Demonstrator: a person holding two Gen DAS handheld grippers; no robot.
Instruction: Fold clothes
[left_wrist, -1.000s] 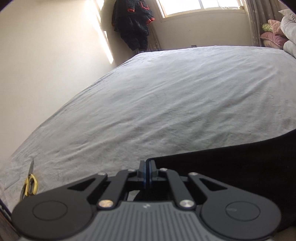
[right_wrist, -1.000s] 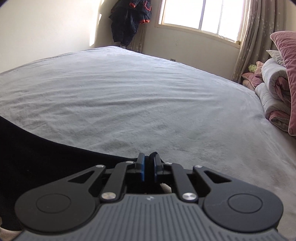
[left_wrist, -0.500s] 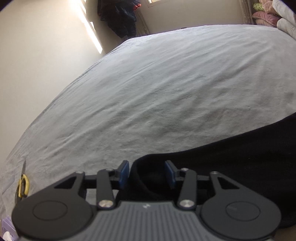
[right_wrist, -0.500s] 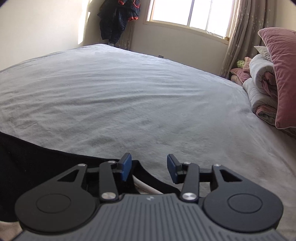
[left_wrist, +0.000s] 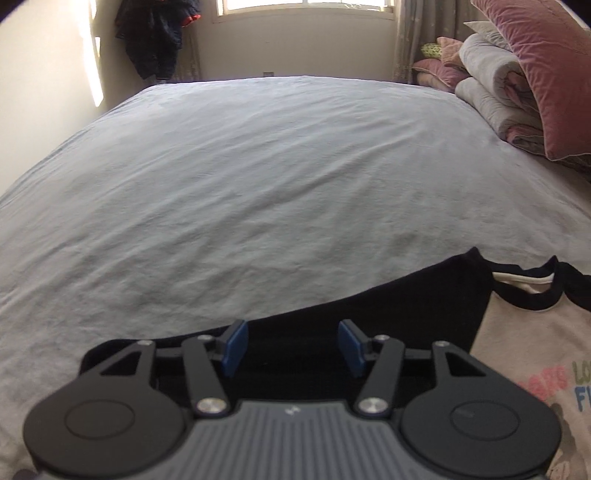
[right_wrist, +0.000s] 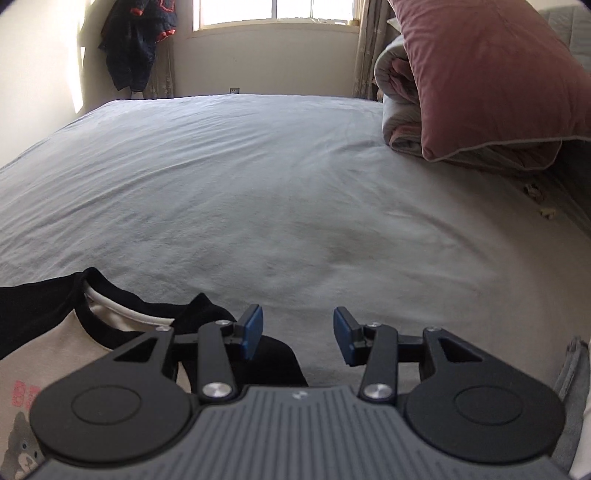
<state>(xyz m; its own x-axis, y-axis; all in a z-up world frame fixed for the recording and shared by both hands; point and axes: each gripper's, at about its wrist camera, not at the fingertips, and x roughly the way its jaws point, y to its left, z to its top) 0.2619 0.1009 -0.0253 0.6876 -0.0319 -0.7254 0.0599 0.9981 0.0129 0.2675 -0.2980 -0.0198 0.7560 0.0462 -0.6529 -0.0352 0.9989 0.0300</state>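
Observation:
A cream shirt (left_wrist: 517, 332) with black sleeves and a black collar lies flat on the near edge of the bed, with coloured lettering on its front. My left gripper (left_wrist: 291, 343) hovers over the shirt's black sleeve (left_wrist: 406, 306). Its jaws are opening, and the blue pads (left_wrist: 234, 345) stand apart without pressing the cloth. In the right wrist view the shirt (right_wrist: 48, 350) lies at the lower left. My right gripper (right_wrist: 297, 332) is open just past the other black sleeve (right_wrist: 207, 314), with bare sheet between its pads.
A grey bedsheet (left_wrist: 277, 166) stretches ahead to the far wall. A pink pillow (right_wrist: 491, 74) on folded quilts (left_wrist: 491, 92) sits at the right side of the bed. A dark jacket (left_wrist: 155, 33) hangs beside the window.
Both grippers went from shut on the black cloth to open and let it go. Both views swung to the right, bringing the shirt's cream front and collar into sight.

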